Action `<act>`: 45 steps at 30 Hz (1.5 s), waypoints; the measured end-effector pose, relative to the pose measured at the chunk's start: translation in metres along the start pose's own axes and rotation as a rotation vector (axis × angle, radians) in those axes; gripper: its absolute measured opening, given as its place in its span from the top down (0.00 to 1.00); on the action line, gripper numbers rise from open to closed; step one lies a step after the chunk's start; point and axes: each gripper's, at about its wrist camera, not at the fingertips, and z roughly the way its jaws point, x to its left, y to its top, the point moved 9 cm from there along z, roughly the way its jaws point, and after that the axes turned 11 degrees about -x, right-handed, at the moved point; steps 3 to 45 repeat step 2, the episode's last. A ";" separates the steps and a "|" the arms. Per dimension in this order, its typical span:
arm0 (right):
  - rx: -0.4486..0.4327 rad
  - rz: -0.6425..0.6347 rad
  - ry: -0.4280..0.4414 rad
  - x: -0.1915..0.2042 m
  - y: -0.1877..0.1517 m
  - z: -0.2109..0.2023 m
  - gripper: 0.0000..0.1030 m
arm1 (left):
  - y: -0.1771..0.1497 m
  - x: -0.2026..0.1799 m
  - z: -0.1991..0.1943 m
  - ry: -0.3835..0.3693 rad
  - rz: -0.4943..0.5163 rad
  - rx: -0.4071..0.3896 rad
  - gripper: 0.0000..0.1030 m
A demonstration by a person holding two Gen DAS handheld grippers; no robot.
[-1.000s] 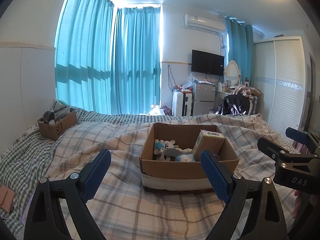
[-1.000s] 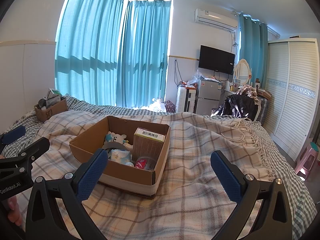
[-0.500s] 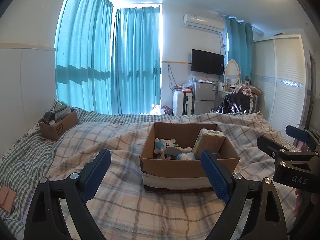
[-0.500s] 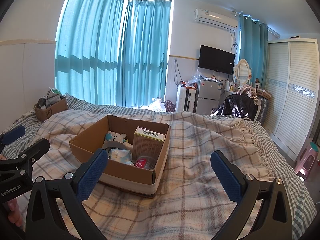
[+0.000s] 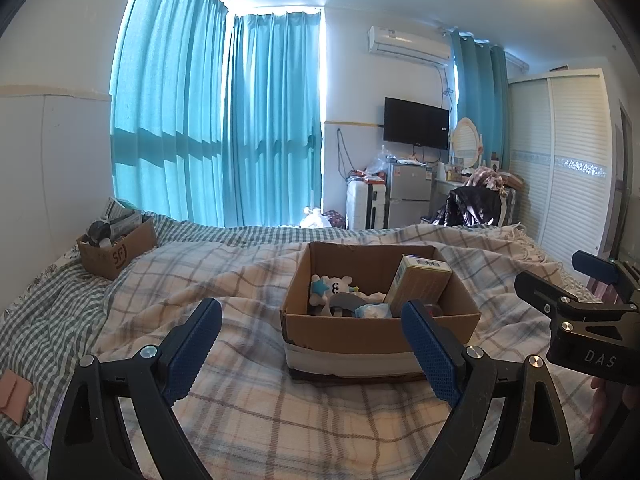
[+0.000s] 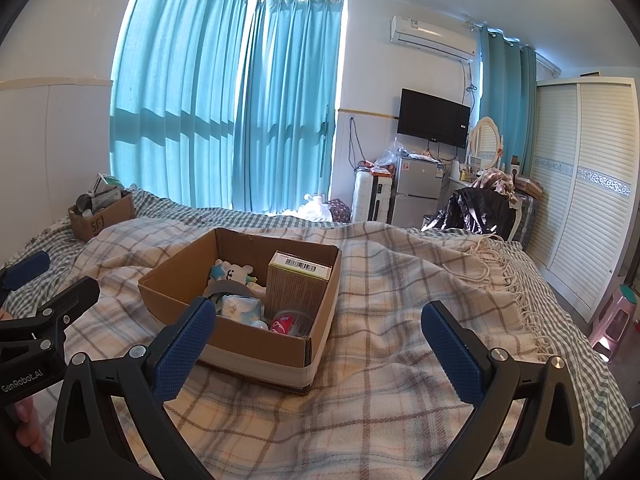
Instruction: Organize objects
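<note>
An open cardboard box (image 5: 376,330) sits on the plaid blanket in the middle of the bed; it also shows in the right wrist view (image 6: 256,344). Inside are a white plush toy (image 6: 232,272), a tall carton with a barcode (image 6: 298,284), a tissue pack (image 6: 240,306) and a small clear cup with red print (image 6: 290,322). My left gripper (image 5: 312,338) is open and empty, just short of the box. My right gripper (image 6: 318,334) is open and empty, to the right of the box's near corner.
A smaller cardboard box (image 5: 116,246) full of items stands at the bed's far left. A pink pad (image 5: 14,394) lies at the left edge. A fridge (image 6: 416,196), a wardrobe (image 6: 588,208) and a pink stool (image 6: 616,316) stand beyond the bed.
</note>
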 end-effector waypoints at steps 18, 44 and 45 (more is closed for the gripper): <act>0.000 0.000 0.000 0.000 0.000 0.000 0.00 | 0.000 0.000 0.000 0.003 0.000 -0.002 0.09; 0.000 0.000 0.000 0.000 0.000 0.000 0.00 | 0.000 0.000 0.000 0.003 0.000 -0.002 0.09; 0.000 0.000 0.000 0.000 0.000 0.000 0.00 | 0.000 0.000 0.000 0.003 0.000 -0.002 0.09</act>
